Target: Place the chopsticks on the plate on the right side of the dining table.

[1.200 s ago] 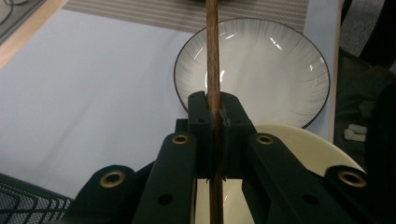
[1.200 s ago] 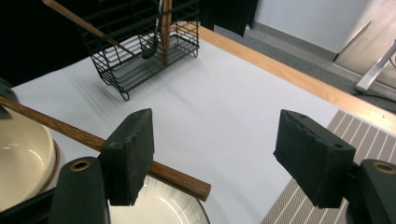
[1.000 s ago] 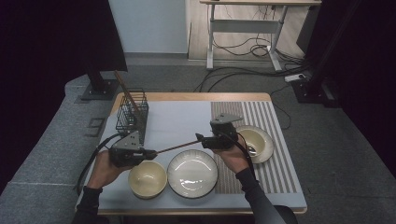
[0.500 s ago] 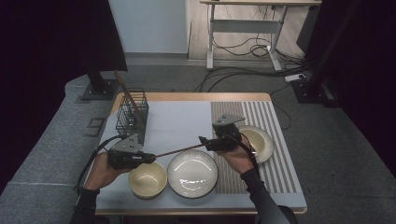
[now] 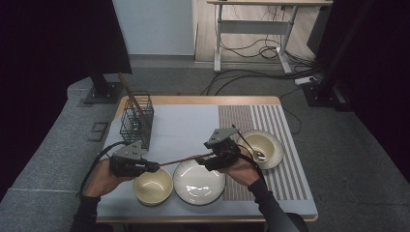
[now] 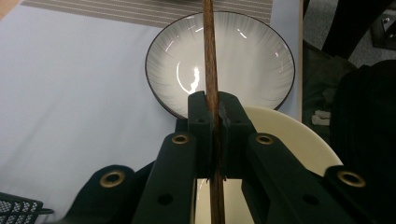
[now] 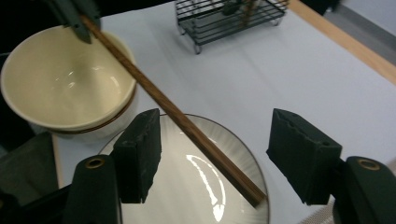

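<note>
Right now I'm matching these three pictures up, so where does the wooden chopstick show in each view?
High view: the wooden chopstick runs level between the left gripper and the right gripper.
Left gripper view: it rises up the centre, clamped at its base.
Right gripper view: it slants from upper left to lower right, between open jaws.
Shared landmark: the grey ribbed plate under it.

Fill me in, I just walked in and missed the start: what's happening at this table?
A person is working with two hand-held grippers. The left gripper is clamped on a wooden chopstick that stretches over the cream bowl and the grey plate. The right gripper has its jaws apart around the chopstick's free end without gripping it, and they have just been closing. A wire basket stands at the back left.
</note>
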